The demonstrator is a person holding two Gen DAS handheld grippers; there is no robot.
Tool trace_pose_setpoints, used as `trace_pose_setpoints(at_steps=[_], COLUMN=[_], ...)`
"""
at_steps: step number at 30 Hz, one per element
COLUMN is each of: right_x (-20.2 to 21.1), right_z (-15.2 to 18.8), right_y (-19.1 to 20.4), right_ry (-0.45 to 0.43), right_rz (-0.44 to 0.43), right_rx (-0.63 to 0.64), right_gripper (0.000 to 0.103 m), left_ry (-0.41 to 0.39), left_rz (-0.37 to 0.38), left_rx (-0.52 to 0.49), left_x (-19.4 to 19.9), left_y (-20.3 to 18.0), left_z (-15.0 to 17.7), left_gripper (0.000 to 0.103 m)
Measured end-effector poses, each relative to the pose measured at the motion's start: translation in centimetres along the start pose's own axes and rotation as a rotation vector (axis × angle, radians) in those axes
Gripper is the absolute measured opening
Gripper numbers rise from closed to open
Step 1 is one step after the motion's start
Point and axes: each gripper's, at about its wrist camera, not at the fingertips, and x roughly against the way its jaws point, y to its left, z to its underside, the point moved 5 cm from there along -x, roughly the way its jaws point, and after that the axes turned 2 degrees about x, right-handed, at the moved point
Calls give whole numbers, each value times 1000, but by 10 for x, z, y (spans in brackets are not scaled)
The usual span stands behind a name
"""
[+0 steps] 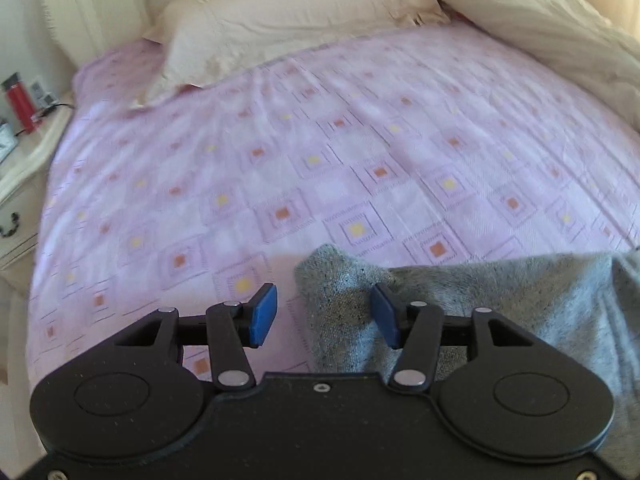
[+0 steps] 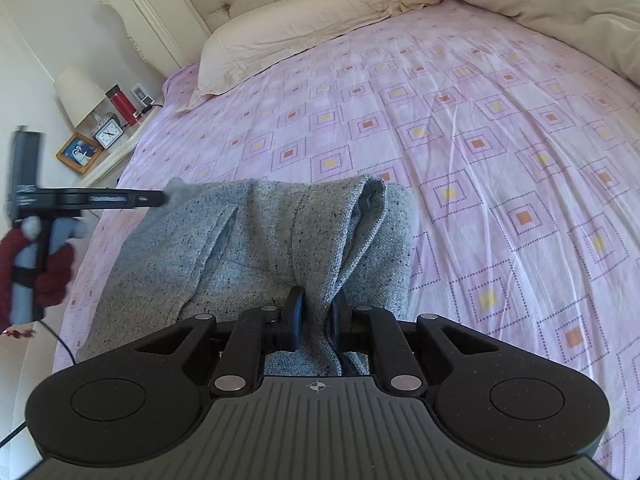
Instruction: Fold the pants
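The grey speckled pants (image 2: 256, 248) lie bunched on the pink patterned bed sheet (image 2: 480, 152). My right gripper (image 2: 318, 318) is shut on a fold of the pants near their right side. My left gripper (image 1: 324, 316) is open, its blue pads apart over the pants' left corner (image 1: 332, 280), with nothing held. The left gripper also shows at the left of the right wrist view (image 2: 80, 200), held by a hand in a red sleeve, its tip at the pants' far left corner.
A cream pillow (image 2: 304, 28) and a heaped cream duvet (image 2: 540, 12) lie at the head and right of the bed. A nightstand (image 2: 108, 160) at the left holds a lamp, a clock, a red bottle and a photo frame.
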Motion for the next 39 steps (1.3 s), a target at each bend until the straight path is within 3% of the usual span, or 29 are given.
trace_pose_setpoints(at_steps=[5,8,11,13,17,22,26,29,31,34,39], right_x=[0,0,0,2,9,14,12,12,12,11,6], right_z=[1,2,2,2,5,10,15,16,16,16,13], right_y=[-2,-3,-6,-5,5,3,-17,-27,-26,-26,-19], right_ry=[-6,-11,-12,-17,-55,-66,-37,-40,-38,-47,-54], right_rz=[-13,-20,-22,-12,51,120,141,94,86,49,5], right_rx=[-8,-13,-15,-15,81,107,-2,-78,-73,-102,-85], right_gripper=[14,14,16,18,28,46,72,75,75,78,80], left_ry=[-51,-10,51,3,-32,-1,36,76,72,81,152], left_rz=[46,82,64,16,-13,39,71,95,89,72,164], left_rx=[36,34,-19,-77,-157,-44,7,-15,0,55,190], left_x=[60,81,81,88,97,87,71,56,51,44,27], left_y=[0,-11,-28,-37,-45,-31,-25,-28,-25,-14,7], left_z=[32,74,112,125,113,89,83,87,88,88,91], left_gripper=[56,57,57,57,57,60,60,62,69,91,101])
